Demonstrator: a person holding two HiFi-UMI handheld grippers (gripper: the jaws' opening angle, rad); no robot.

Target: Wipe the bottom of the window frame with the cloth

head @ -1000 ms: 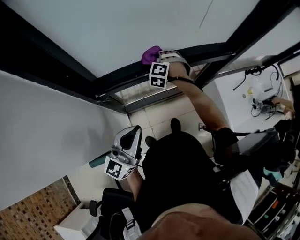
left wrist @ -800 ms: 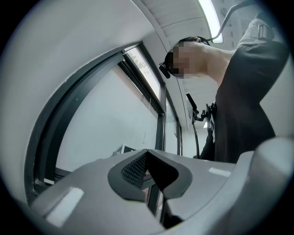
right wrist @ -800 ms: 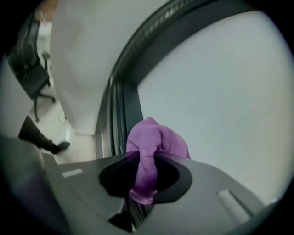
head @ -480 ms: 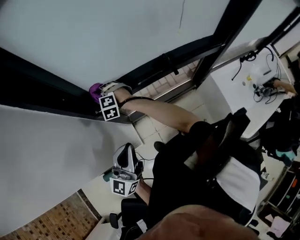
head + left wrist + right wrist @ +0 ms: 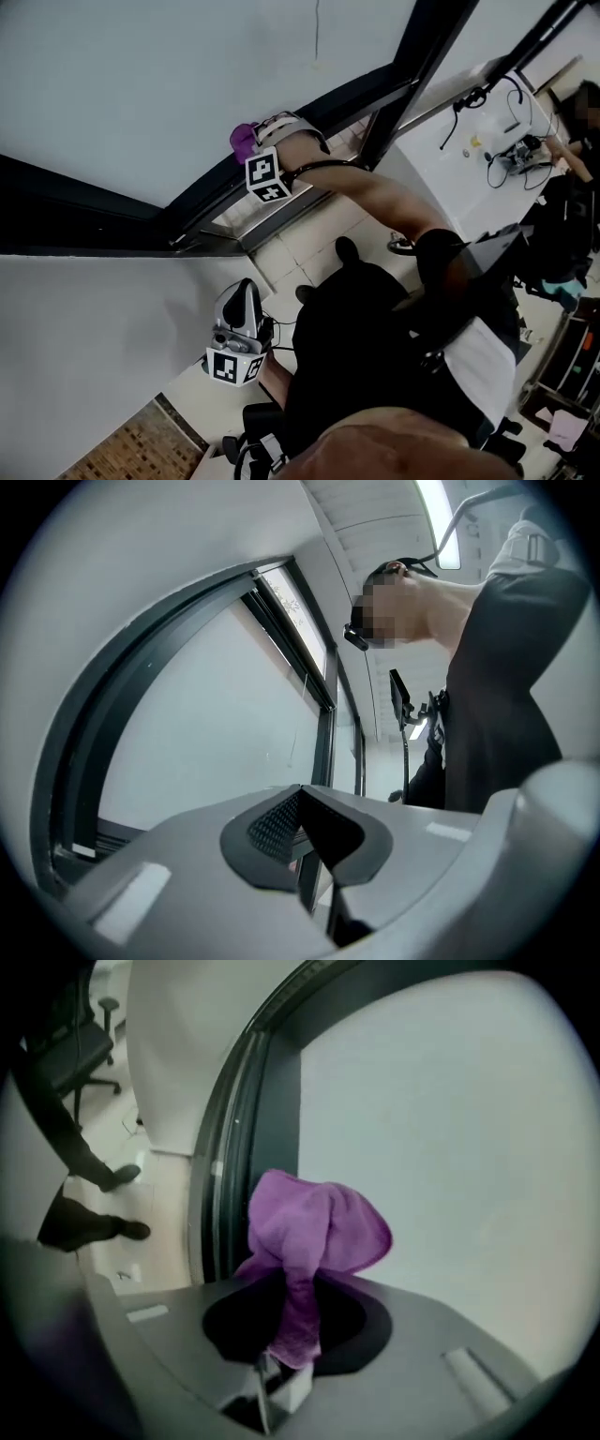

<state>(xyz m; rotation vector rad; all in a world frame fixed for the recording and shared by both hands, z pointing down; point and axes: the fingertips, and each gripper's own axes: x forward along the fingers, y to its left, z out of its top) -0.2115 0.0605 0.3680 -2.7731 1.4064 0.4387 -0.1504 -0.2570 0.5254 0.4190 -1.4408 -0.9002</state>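
- Right gripper view: the right gripper (image 5: 292,1312) has its fingers closed tight on a purple cloth (image 5: 319,1222). A narrow tail of the cloth is pinched between them, and the rest bunches out in front.
- The bunched cloth is up against the dark frame (image 5: 267,1072), right beside the pale glass (image 5: 450,1129). Whether it presses on the frame cannot be told.
- Head view: the right arm (image 5: 375,197) reaches up and forward. The cloth is at the frame's bottom rail, near the foot of the dark upright (image 5: 412,66). The marker cube (image 5: 265,176) on this gripper faces the camera.
- The left gripper (image 5: 239,319) hangs low by the person's body, over the tiled floor (image 5: 300,244), well apart from the frame.
- Left gripper view: the fingers (image 5: 277,822) are together, tips meeting, with nothing between them. They point up at the window.
- A white counter (image 5: 450,178) with cables on it stands to the right, beyond the upright.
- An office chair (image 5: 80,1049) shows in the upper-left corner of the right gripper view, well away from the frame.
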